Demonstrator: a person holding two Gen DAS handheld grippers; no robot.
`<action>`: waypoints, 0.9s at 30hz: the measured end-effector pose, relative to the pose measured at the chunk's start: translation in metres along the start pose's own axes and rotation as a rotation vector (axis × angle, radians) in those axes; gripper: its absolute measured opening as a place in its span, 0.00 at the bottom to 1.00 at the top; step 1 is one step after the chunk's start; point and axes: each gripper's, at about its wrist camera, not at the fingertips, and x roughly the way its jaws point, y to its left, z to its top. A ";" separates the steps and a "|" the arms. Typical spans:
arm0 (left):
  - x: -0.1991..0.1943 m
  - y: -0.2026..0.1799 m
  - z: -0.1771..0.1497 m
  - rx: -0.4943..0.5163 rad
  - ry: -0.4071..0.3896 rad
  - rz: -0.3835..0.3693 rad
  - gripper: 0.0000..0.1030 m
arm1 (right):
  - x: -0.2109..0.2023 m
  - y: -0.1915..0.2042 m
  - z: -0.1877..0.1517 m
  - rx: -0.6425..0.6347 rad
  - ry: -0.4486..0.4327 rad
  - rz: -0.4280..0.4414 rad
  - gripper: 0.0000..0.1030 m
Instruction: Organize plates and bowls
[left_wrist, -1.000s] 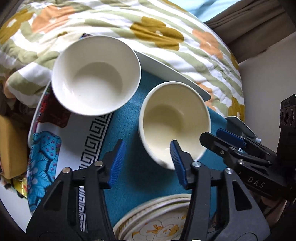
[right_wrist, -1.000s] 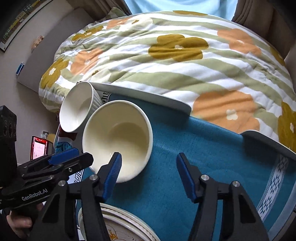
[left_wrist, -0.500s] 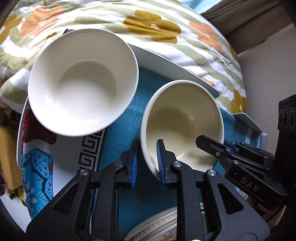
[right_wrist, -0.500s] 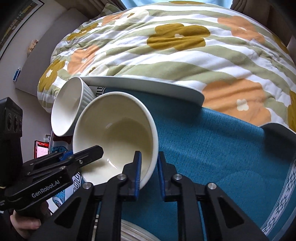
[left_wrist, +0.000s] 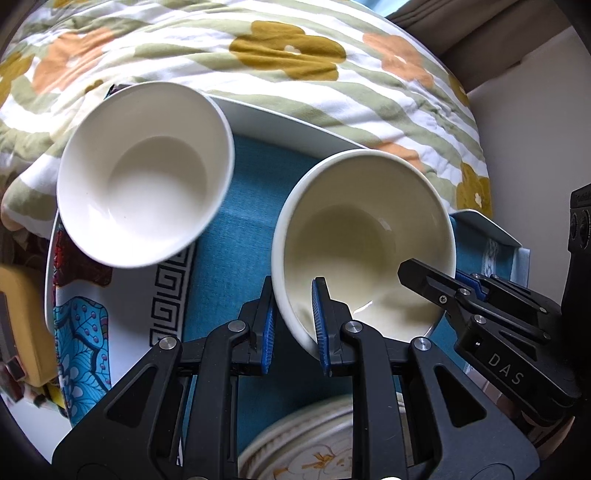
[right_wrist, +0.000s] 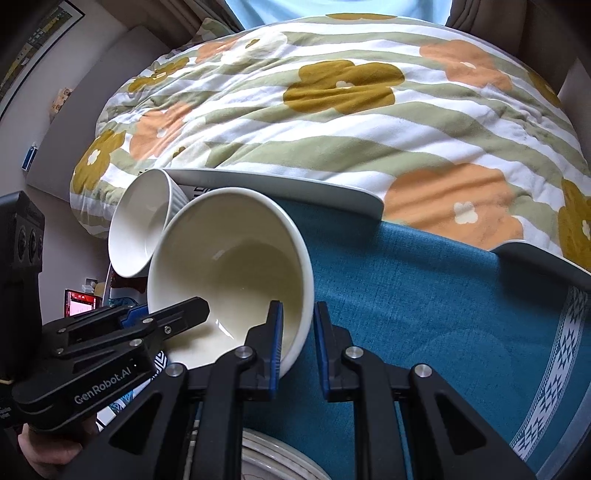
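A cream bowl (left_wrist: 362, 236) (right_wrist: 229, 266) sits over the teal cloth (left_wrist: 229, 258), held from both sides. My left gripper (left_wrist: 293, 325) is shut on its near left rim, one blue pad inside and one outside. My right gripper (right_wrist: 297, 339) is shut on the opposite rim in the same way. In the left wrist view the right gripper (left_wrist: 461, 284) reaches in from the right. A white ribbed bowl (left_wrist: 144, 170) (right_wrist: 140, 225) stands to the left of the cream one. A flower-patterned plate (left_wrist: 314, 443) (right_wrist: 273, 458) lies at the near edge, partly hidden by the fingers.
The teal cloth lies in a white tray (left_wrist: 280, 125) (right_wrist: 280, 188). A plate with a black key border and blue pattern (left_wrist: 122, 332) lies under the white bowl. A flowered striped duvet (right_wrist: 332, 110) fills the space behind. A hand (right_wrist: 48, 446) grips the left tool.
Both grippers were open around the cream bowl's rim a second ago and have shut on it, the left from one side, the right from the other. The bowl now looks closer in both views.
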 end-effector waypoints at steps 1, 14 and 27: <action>-0.004 -0.006 -0.002 0.010 0.001 -0.003 0.16 | -0.009 -0.002 -0.003 0.005 -0.011 -0.006 0.15; -0.057 -0.123 -0.066 0.183 -0.040 -0.048 0.16 | -0.123 -0.055 -0.091 0.094 -0.152 -0.052 0.15; -0.049 -0.244 -0.172 0.325 -0.027 -0.099 0.16 | -0.207 -0.142 -0.220 0.205 -0.242 -0.119 0.15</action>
